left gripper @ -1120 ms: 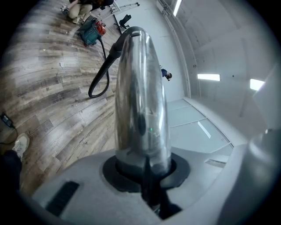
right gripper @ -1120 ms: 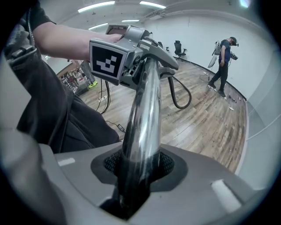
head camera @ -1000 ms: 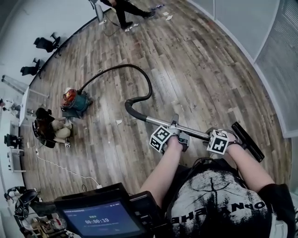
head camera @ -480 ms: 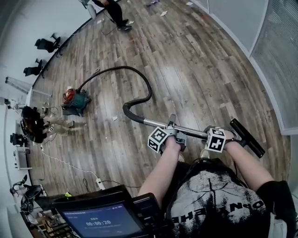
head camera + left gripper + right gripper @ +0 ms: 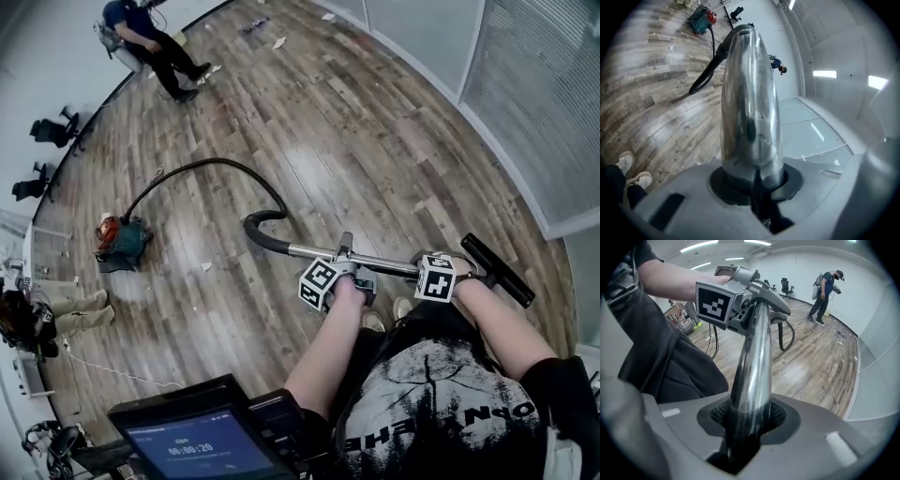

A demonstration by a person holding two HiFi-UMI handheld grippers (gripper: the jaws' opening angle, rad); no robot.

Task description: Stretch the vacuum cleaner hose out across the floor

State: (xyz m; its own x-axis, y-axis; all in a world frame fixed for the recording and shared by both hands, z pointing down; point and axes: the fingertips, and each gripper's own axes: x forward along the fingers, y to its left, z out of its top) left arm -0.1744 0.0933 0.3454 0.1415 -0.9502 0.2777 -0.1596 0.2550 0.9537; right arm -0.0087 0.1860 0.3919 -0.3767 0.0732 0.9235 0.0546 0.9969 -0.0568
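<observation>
Chrome wand (image 5: 389,266) clamped in left gripper (image 5: 350,269) and right gripper (image 5: 450,272) alike, likely for two-handed pull on curled hose (image 5: 216,162) ahead.

The canister (image 5: 120,242) now sits farther from the wand (image 5: 314,252), and the hose (image 5: 216,160) arches lower, its loop near the wand pulled tighter.
</observation>
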